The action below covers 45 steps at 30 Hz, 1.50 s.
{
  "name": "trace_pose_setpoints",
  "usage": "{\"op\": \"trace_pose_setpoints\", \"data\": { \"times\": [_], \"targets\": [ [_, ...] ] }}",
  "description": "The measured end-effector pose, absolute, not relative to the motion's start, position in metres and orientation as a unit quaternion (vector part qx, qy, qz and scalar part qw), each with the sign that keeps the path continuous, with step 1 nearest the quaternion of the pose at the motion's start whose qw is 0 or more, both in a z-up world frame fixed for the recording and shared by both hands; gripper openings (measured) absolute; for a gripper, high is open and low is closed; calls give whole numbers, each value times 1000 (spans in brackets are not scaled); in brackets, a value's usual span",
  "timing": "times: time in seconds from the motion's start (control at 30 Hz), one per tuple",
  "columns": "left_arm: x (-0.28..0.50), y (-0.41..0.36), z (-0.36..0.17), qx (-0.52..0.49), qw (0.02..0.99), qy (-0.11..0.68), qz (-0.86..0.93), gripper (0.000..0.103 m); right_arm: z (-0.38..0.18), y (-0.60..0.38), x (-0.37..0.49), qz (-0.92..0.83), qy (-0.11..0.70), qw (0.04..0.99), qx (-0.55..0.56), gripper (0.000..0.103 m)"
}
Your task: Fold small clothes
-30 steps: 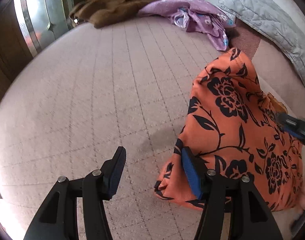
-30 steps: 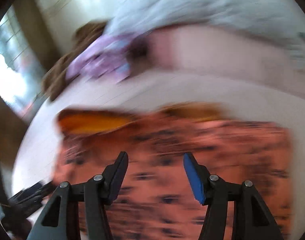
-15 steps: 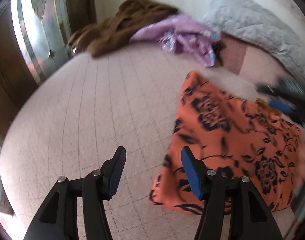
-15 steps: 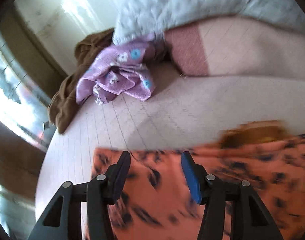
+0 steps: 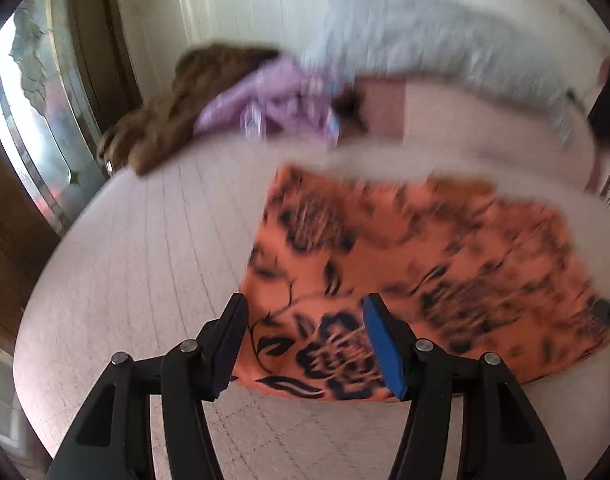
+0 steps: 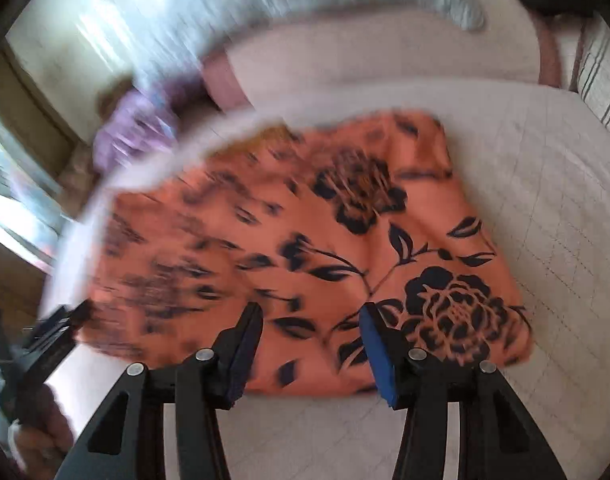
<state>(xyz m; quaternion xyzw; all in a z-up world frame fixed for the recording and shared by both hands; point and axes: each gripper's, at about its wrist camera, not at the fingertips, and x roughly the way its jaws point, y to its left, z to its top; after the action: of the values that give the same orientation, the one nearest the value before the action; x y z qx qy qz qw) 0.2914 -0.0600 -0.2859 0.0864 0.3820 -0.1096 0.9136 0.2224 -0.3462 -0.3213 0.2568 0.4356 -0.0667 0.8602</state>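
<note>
The left gripper (image 5: 305, 340) and right gripper (image 6: 311, 350), whose jaws had just been closing, hung released, grasping nothing, above the orange floral garment (image 6: 325, 248) lying flat on the bed (image 5: 145, 280). Judged between folds; next needs an edge pinch.

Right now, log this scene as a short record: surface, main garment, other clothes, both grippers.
surface: quilted pale bed cover
main garment: orange cloth with black flowers, lying flat on the bed, seemingly folded into a rough rectangle
other clothes: purple garment and brown garment heaped at the far edge
bedding: grey pillow behind them
left gripper: open, above the cloth's near corner, holding nothing
right gripper: open, jaws have just been closing, over the cloth's near edge, nothing gripped
</note>
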Motion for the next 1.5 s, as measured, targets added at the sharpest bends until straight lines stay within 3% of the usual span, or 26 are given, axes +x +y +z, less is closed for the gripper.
{"op": "trace_pose_setpoints", "data": {
  "times": [0.17,0.57,0.73,1.5],
  "targets": [
    [256,-64,-239,61,937,318,-131,62,-276,-339,173,-58,364,900,233,55],
    [231,-68,-210,46,952,257,-156,67,-229,-301,108,-58,268,944,182,55],
    [229,-66,-211,49,955,249,-150,80,-204,-278,95,-45,241,956,163,56],
    [219,-59,-213,73,956,246,-140,97,-192,-246,83,-47,224,962,149,59]
  ]
}}
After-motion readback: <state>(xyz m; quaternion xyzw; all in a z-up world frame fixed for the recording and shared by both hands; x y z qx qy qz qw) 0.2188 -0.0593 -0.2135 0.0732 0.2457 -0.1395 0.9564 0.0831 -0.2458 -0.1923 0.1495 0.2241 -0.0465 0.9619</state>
